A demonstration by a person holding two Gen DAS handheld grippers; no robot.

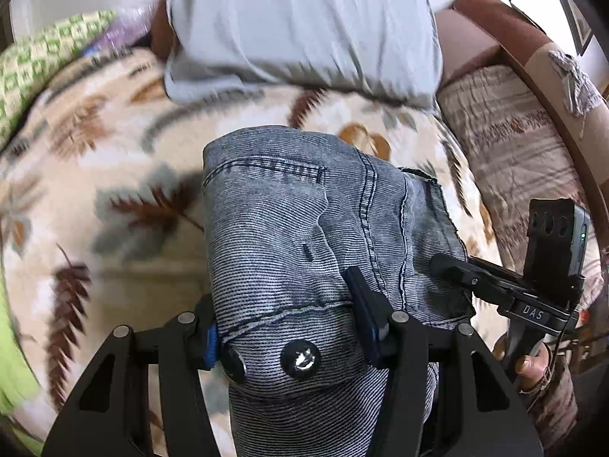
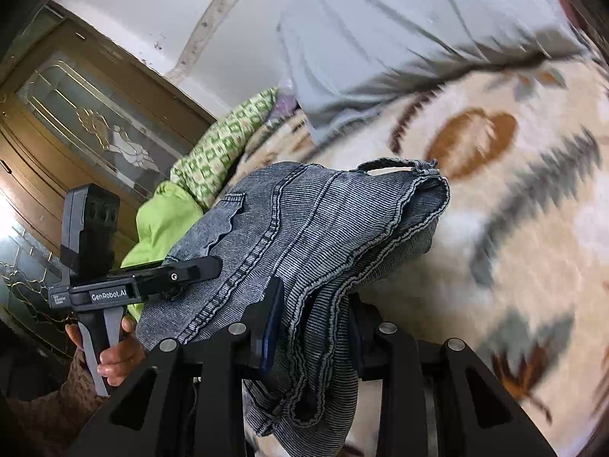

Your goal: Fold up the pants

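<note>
Your left gripper (image 1: 289, 327) clamps pants (image 1: 304, 236) at waistband; right gripper (image 2: 316, 327) clamps bunched hem edges. Floral blanket (image 2: 514, 228) beyond both.

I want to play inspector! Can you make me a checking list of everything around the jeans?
Surface: flowery cream blanket, blurred in places.
Job's things: grey jeans, bunched in several layers, held between both tools.
Clutter: pale grey cloth; green patterned cloth; lime-green cloth.
Grippers: left gripper jaws shut on the jeans near the metal button; right gripper jaws shut on the layered edge.
Cables: nothing seen.
Surroundings: wooden glass-panel door; white wall.
</note>
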